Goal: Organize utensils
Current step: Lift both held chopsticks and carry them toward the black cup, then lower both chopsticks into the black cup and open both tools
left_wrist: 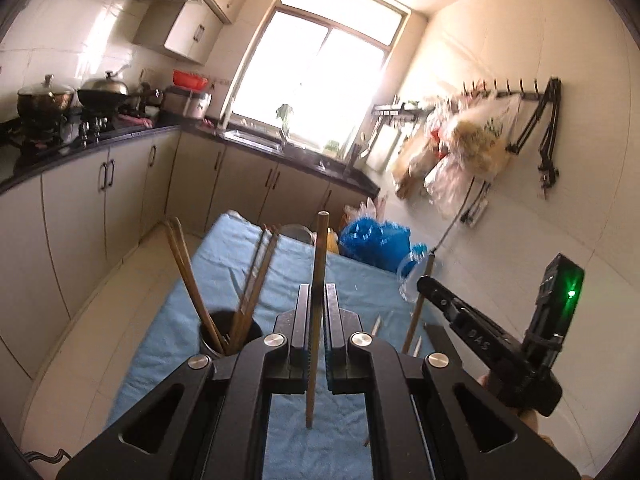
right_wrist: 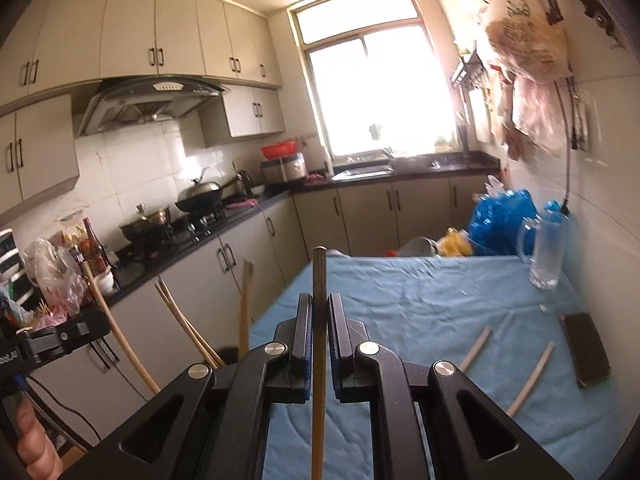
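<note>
Chopsticks partly sorted. Holder (left_wrist: 230, 334), a dark cup on the blue cloth (left_wrist: 224, 256), already carries several sticks (left_wrist: 188, 280) standing at a lean; it sits at about 10 o'clock from the left gripper (left_wrist: 318, 312).

Left gripper clenched on one chopstick (left_wrist: 320, 248), held upright between the pads, both ends free above and below the jaws. Right gripper (right_wrist: 319, 322) likewise clenched on its own chopstick (right_wrist: 319, 276), also upright. Both are clear of the cloth and not yet over the holder.

Still loose on the cloth: two pale sticks (right_wrist: 476, 346) (right_wrist: 532, 376) at about 3 o'clock from the right gripper, beside a dark phone (right_wrist: 586, 354). Glass mug (right_wrist: 546, 248) stands at 1 o'clock, far corner.

Judgement: about half done. Left: drop the two held sticks in the holder, then collect the two lying ones. Any others out of view cannot be told.
</note>
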A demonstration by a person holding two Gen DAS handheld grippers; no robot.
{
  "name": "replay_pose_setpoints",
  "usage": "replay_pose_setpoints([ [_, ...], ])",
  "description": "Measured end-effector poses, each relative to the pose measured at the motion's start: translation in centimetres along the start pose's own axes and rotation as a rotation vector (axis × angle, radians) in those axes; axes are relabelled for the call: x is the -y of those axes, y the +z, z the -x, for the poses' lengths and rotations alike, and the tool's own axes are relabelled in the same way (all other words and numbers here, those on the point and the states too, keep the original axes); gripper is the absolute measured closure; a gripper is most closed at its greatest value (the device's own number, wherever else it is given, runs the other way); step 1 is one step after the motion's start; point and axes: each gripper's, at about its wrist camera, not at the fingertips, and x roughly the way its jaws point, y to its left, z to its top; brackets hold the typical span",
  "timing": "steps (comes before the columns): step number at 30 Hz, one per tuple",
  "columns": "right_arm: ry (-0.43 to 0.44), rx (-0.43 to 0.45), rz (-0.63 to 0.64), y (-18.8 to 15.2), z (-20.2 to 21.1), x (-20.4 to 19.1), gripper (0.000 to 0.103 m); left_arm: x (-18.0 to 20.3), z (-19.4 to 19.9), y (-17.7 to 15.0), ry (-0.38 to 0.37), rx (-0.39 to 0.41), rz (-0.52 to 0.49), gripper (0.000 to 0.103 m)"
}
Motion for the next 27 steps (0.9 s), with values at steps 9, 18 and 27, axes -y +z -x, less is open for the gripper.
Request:
replay_pose_setpoints([
  [9, 0.104, 0.078, -0.005, 4.0, -4.3, -4.4, 0.096, -1.5, 0.7, 4.8, 0.031, 0.098, -0.047, 0.103],
  [18, 0.139, 0.082, 0.005, 5.1, -9.1, -7.6, 0.096, -4.5, -3.2, 5.4, 0.019, 0.039, -0.007, 0.103],
  [27, 0.128, 0.156, -0.09, 5.4, -10.8, -6.7, 0.096, -7.2, -4.7, 4.3, 0.007, -0.001, 0.065, 0.103],
])
